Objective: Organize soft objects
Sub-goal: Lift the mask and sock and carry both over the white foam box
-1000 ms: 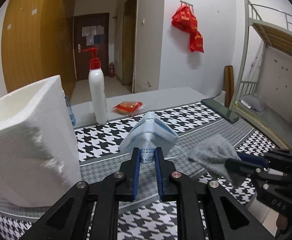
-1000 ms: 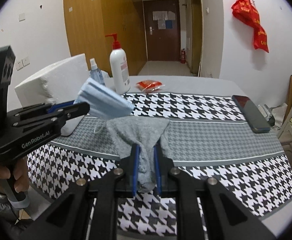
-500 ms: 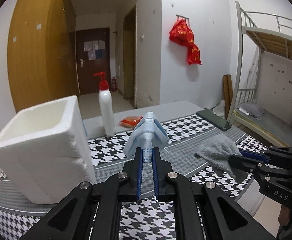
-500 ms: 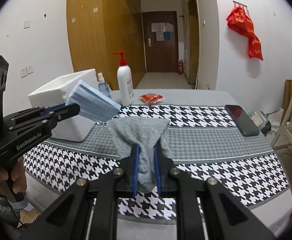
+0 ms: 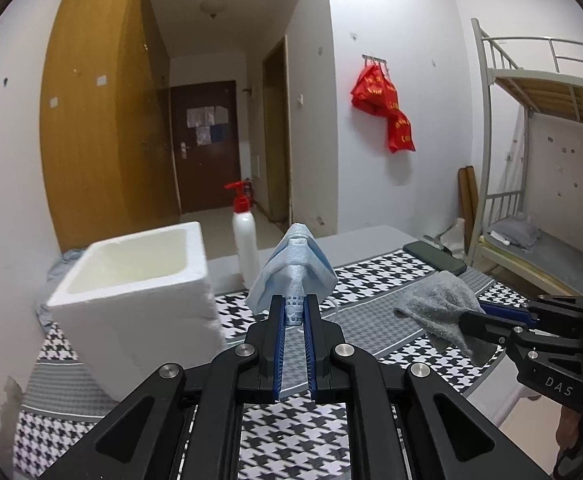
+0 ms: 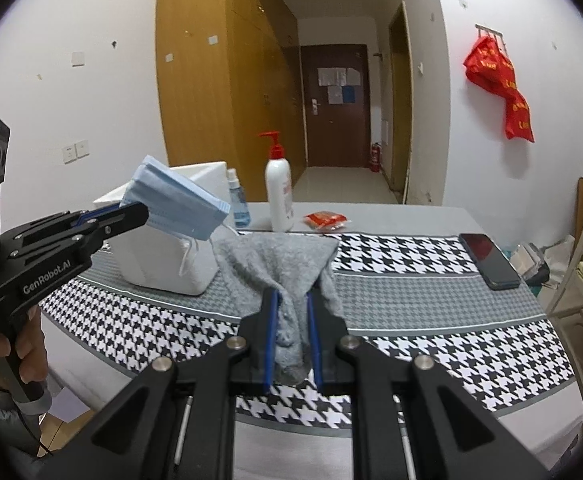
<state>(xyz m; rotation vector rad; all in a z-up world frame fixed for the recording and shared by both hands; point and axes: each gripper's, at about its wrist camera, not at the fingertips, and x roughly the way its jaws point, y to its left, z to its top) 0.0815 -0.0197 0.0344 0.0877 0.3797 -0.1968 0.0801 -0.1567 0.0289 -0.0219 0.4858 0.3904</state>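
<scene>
My left gripper [image 5: 295, 304] is shut on a stack of blue face masks [image 5: 293, 268], held up above the table; the right wrist view shows the same masks [image 6: 179, 204] sticking out of that gripper [image 6: 135, 210] at the left. My right gripper [image 6: 291, 300] is shut on a grey cloth [image 6: 279, 260] that hangs over its fingers; in the left wrist view the cloth [image 5: 439, 304] droops from that gripper [image 5: 475, 314] at the right. A white foam box [image 5: 139, 280], open at the top, stands on the table left of the masks.
A white pump bottle [image 6: 279, 196] with a red top, a small blue spray bottle [image 6: 237, 208] and a red packet [image 6: 325, 220] stand at the table's far side. A dark phone [image 6: 489, 260] lies at the right of the houndstooth tablecloth [image 6: 431, 332]. A bunk bed [image 5: 539, 160] is beyond the right edge.
Both grippers have risen and drawn back from the table with the masks and the cloth still held. The foam box now shows its open top.
</scene>
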